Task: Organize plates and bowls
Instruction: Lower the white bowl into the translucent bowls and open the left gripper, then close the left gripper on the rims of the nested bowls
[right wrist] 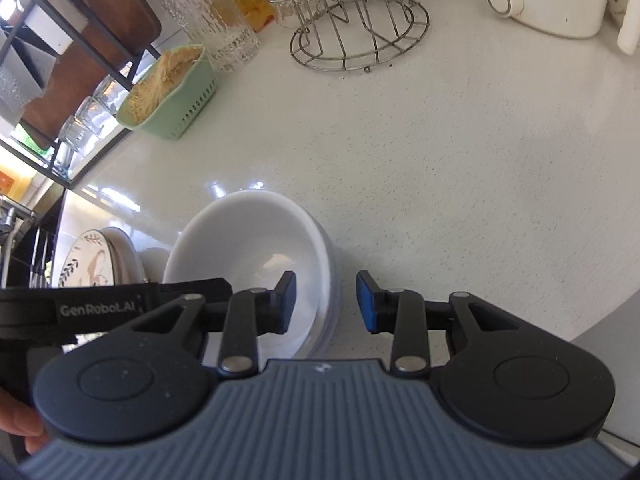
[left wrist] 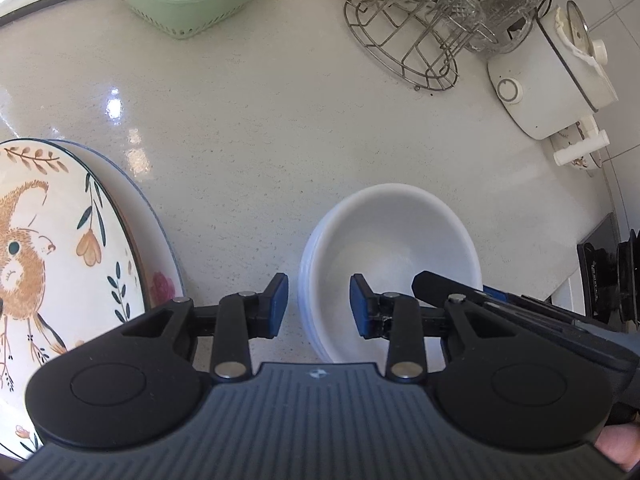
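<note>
My left gripper (left wrist: pixel 319 305) pointed steeply down at a pale speckled counter (left wrist: pixel 280 128), its two blue-padded fingers straddling the left rim of a stack of white bowls (left wrist: pixel 394 256). One pad sat outside the rim and the other hung inside the top bowl. A clear gap showed on each side of the rim, so the jaws were released and nothing was grasped. The tip of my right gripper (left wrist: pixel 430 282) reached into the same bowl from the right.

In the right wrist view, my right gripper (right wrist: pixel 326 302) straddled the opposite rim of the bowl stack (right wrist: pixel 256 248): its left pad was inside the bowl and its right pad was over bare counter beyond the stack. These jaws were likewise released, pressing on nothing.

The bowls stood upright and nested on the counter, near its front edge. Well to their left lay a stack of plates, the topmost a painted plate (left wrist: pixel 60 248) with an orange animal and leaves, resting on a plain plate (left wrist: pixel 160 248) whose blue-edged rim showed beyond it.

Toward the back of the counter stood a green basket (left wrist: pixel 188 4) of pale sticks, a wire glass rack (left wrist: pixel 404 40) holding clear glasses, and a white electric pot (left wrist: pixel 548 76). A fingertip of each hand showed at the frame edges.
</note>
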The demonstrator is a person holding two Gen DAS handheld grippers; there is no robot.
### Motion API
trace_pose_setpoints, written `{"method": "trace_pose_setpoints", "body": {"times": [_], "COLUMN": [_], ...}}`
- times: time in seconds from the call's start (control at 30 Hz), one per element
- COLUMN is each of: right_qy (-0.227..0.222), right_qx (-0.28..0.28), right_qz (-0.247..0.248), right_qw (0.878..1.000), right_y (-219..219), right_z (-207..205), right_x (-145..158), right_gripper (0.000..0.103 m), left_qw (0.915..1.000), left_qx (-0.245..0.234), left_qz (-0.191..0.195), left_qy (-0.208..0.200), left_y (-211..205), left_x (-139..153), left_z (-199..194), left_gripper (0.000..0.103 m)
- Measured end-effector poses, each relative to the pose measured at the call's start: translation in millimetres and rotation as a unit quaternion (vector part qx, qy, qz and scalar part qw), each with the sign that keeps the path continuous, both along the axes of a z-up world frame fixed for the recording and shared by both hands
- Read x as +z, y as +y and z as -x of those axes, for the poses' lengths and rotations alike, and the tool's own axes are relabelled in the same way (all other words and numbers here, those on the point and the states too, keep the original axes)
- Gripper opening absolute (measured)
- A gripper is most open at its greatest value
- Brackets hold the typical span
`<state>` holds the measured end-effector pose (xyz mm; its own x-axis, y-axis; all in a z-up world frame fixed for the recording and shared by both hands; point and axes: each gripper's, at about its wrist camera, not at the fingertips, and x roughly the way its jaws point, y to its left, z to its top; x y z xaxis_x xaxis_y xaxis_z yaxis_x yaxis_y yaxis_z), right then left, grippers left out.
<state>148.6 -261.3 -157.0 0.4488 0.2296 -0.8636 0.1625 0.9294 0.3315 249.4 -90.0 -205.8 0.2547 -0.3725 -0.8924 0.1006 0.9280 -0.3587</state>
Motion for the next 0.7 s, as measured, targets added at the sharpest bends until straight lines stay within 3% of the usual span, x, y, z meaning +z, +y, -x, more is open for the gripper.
{"method": "trace_pose_setpoints", "body": {"times": [0.37, 0.7], "right_qy": [-0.005, -0.013], "right_qx": [-0.004, -0.009], "right_qz": [-0.015, -0.025], "right_qw": [1.0, 1.0], "right_y": [1, 3], "right_z": [3, 12], "right_x": [3, 24], "right_gripper": [0.025, 0.025], "left_qw": [1.0, 0.9999], "left_qx": [0.004, 0.008], "left_qz": [0.005, 0.013], "left_qy": [0.003, -0.001], "left_y": [-1, 7], "left_x": [4, 28], "left_z": [4, 16], "left_gripper": [0.036, 0.036]}}
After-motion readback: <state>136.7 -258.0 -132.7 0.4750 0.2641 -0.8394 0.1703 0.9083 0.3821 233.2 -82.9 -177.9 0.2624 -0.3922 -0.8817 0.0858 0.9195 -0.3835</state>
